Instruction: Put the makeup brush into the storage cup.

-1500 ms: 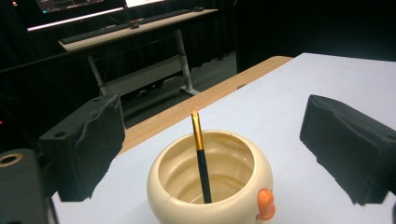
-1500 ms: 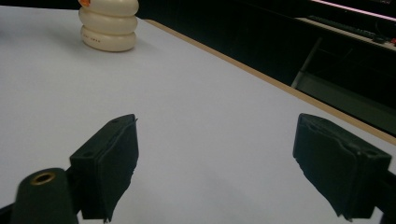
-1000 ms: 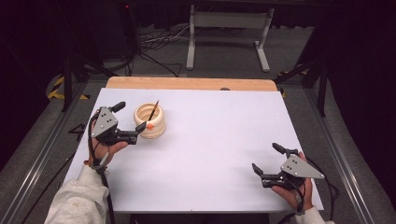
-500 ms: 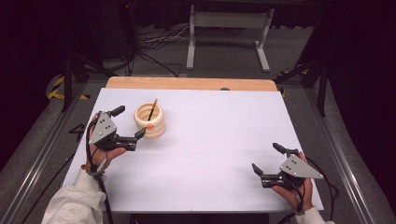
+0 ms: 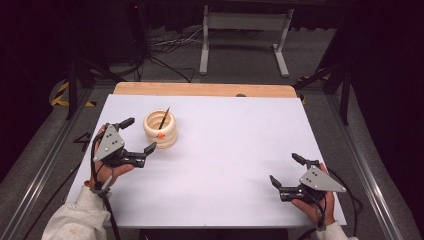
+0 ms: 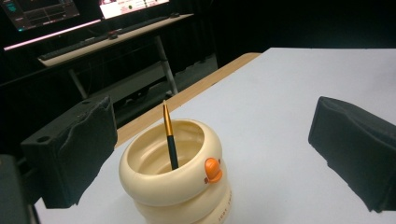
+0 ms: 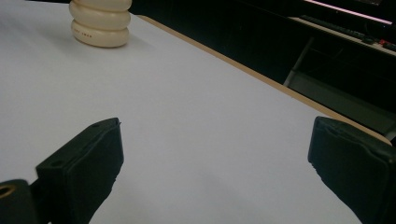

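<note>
A cream ringed cup [image 5: 160,131] with an orange beak stands on the left part of the white table [image 5: 235,145]. A black and gold pen [image 5: 164,118] leans inside it. My left gripper [image 5: 141,134] is open just left of the cup, and nothing sits between its jaws. In the left gripper view the cup [image 6: 175,186] and the pen [image 6: 169,135] stand a little beyond the open left gripper [image 6: 212,149]. My right gripper [image 5: 283,168] is open and empty near the front right corner. From the right gripper [image 7: 215,168] the cup [image 7: 99,21] shows far off.
A bare wooden strip [image 5: 200,89] runs along the table's far edge. Behind the table stand a metal frame [image 5: 245,35] and floor cables [image 5: 165,50]. Metal rails [image 5: 45,160] run along both sides of the table.
My left gripper has drawn back a little toward the person, away from the cup, and stays open. The right gripper has barely moved.
</note>
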Available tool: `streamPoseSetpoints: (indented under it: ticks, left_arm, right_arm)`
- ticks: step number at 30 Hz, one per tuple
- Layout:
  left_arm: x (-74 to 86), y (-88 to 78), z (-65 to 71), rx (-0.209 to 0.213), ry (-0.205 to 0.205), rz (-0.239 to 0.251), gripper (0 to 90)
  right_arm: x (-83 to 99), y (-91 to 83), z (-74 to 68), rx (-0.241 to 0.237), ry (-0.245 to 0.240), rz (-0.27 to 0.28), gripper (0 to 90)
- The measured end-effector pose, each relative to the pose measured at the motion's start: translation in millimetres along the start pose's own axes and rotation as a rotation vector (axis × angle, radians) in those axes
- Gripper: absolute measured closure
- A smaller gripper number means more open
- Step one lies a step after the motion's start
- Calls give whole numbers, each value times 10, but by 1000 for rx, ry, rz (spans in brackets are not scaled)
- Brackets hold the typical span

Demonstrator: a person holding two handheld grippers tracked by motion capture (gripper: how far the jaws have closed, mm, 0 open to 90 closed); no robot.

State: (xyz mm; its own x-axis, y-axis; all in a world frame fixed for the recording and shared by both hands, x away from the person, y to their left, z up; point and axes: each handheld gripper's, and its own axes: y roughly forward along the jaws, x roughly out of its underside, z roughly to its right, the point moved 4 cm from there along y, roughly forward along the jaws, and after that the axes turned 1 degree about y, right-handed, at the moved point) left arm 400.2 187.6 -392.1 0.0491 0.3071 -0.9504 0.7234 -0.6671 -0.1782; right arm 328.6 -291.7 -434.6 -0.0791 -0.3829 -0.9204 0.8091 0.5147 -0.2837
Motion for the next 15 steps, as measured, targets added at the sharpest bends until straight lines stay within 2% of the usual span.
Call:
streamPoseSetpoints:
  ticks: [15]
  left_arm:
    - [50,-57,109,1,29,-19,21]
  right_arm:
    - [2,4,-12,-3,-4,-3,44]
